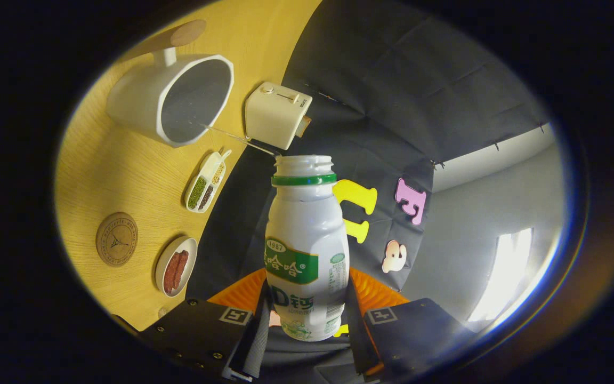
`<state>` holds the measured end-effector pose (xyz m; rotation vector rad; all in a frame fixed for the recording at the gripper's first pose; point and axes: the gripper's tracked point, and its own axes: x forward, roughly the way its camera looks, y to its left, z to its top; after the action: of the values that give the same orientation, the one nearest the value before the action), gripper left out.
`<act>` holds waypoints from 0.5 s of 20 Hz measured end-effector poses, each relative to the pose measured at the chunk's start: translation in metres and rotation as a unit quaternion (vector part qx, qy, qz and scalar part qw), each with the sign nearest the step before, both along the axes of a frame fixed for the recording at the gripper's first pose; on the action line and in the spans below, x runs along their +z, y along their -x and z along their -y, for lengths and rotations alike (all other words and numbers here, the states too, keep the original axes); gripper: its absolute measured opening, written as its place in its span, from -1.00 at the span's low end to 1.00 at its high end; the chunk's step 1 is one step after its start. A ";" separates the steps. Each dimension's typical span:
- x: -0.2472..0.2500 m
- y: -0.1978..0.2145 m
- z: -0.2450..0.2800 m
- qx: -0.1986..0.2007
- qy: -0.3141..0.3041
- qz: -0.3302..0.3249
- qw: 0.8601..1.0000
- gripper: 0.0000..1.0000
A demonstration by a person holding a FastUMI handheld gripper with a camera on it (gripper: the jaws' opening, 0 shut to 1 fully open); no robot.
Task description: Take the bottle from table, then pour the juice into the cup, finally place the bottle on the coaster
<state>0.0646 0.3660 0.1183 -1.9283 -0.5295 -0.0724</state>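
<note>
In the gripper view, the fingers (pixel 307 320) are clamped on the lower body of the white plastic bottle with a green neck ring and green label (pixel 307 250), one on each flank, so the uncapped mouth points straight ahead along them. The view is rolled over, so I judge the bottle tipped for pouring or coming back from it. Taking the bottle as landmark, the white cup with a wooden handle (pixel 171 98) lies beyond its mouth and off to one side on the yellow wooden bench (pixel 120 176), well apart. The round cork coaster (pixel 116 239) lies nearer, beside a small dish of red strips (pixel 176 265), with bare bench around it for setting down.
</note>
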 end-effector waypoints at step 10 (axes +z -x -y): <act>-0.009 0.015 -0.010 0.015 0.072 0.039 0.997 0.27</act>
<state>0.0497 0.3763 0.1092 -2.0630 -0.6301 -0.0923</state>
